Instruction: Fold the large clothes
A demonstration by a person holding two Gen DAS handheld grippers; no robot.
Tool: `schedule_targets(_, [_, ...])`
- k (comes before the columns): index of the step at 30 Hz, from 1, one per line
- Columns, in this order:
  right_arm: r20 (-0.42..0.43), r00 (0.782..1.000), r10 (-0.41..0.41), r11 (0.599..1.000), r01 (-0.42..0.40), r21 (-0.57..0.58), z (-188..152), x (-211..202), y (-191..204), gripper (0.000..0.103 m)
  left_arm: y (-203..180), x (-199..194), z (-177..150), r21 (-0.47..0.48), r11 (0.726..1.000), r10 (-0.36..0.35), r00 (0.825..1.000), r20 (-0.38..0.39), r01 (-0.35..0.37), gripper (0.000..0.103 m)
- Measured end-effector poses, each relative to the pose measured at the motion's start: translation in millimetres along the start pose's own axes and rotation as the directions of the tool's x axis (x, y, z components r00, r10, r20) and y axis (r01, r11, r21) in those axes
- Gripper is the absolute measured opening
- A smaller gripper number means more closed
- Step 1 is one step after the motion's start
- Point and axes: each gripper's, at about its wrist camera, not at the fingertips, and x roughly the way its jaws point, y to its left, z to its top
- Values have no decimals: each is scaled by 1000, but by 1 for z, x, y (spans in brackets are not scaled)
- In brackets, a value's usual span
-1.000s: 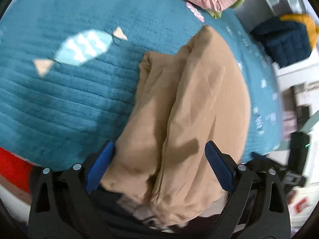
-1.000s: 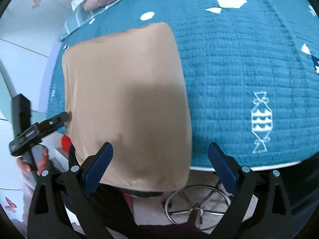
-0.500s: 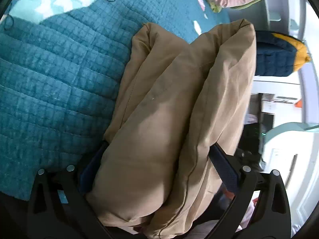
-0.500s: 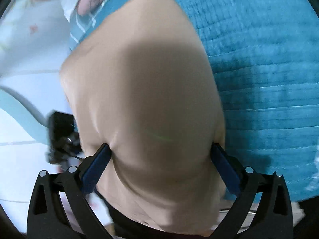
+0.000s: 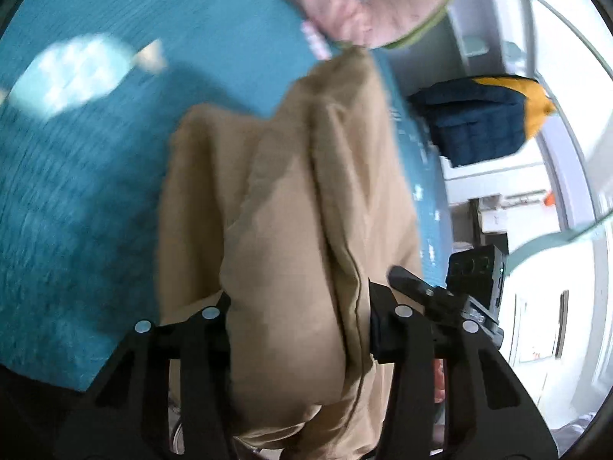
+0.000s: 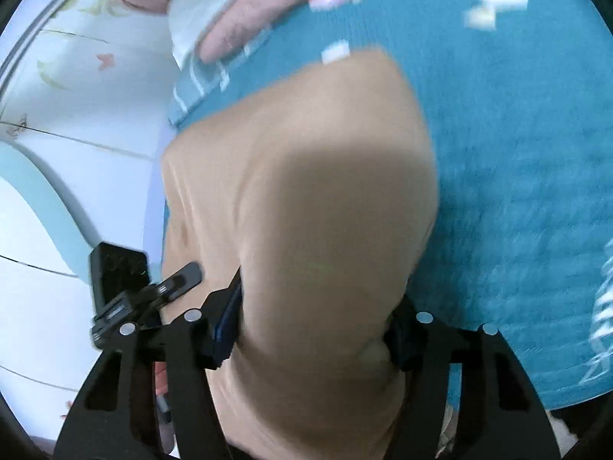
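Lying lengthwise on teal quilted bedspread (image 5: 88,199), near end bunched: tan garment (image 5: 291,207). Clamped on its near edge, jaws just drawn in: left gripper (image 5: 297,316). Likewise pinching the same cloth, jaws just narrowed: right gripper (image 6: 314,331). Beyond, at bed's far end: pink bedding (image 5: 345,4).

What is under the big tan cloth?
The tan cloth lies on a teal quilt with white candy shapes. The quilt directly beneath it is covered, and its near end overhangs the edge.
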Motion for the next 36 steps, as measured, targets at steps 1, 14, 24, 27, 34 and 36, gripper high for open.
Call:
schedule_targets(1, [14, 1000, 1, 1000, -1, -11, 6, -7, 3, 54, -13, 1, 5, 38, 999, 9, 1000, 3, -9, 45])
schedule_targets(14, [72, 943, -325, 940, 314, 131, 59, -69, -75, 76, -49, 92, 62, 8, 969, 247, 969, -28, -247, 61])
schedule_targets(24, [222, 919, -325, 935, 348, -72, 37, -88, -24, 54, -123, 62, 35, 125, 853, 484, 858, 173, -506, 38])
schedule_targets(27, [99, 925, -368, 924, 376, -73, 32, -39, -25, 34, -137, 81, 28, 198, 821, 512, 844, 159, -536, 37])
schedule_targets(34, [-61, 926, -373, 913, 355, -202, -32, -4, -11, 35, -82, 82, -11, 212, 736, 640, 763, 91, -643, 36])
schedule_targets(36, [-79, 931, -357, 919, 334, -211, -30, -15, -6, 34, -69, 73, -13, 180, 776, 601, 795, 75, -604, 36])
